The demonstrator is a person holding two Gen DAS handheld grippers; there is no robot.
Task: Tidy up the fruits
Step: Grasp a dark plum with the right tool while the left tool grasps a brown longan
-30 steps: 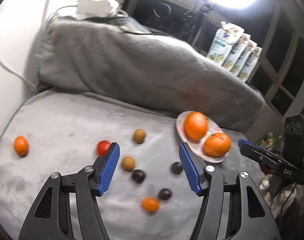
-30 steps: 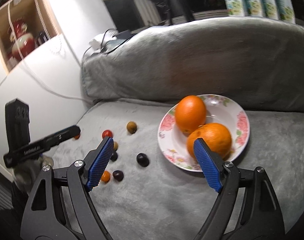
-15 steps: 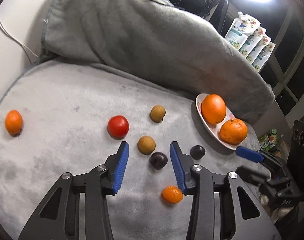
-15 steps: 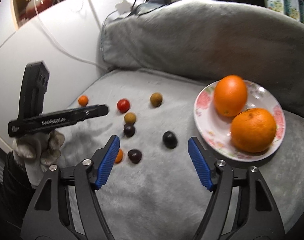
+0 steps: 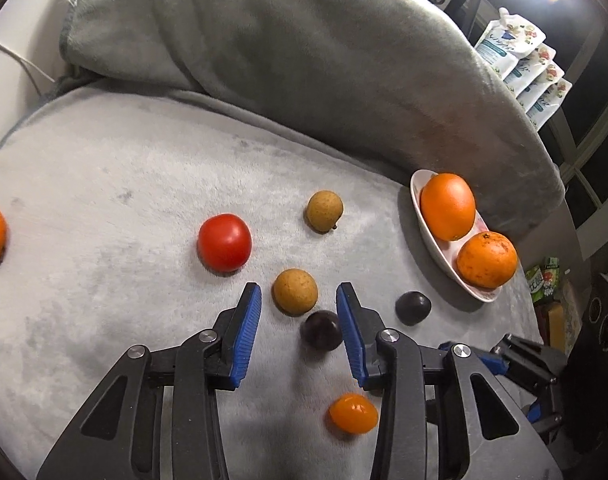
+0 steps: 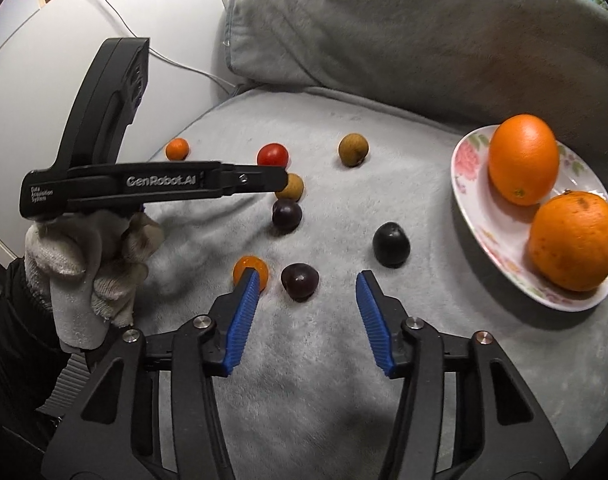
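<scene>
Left gripper closing, nothing gripped, tan fruit and dark plum between its blue pads.

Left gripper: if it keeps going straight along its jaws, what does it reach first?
Most likely the tan round fruit, which lies just ahead of the left gripper, framed between the closing jaws. The dark plum beside the right-hand jaw sits nearer and may be brushed first; depth is hard to judge here.
</scene>
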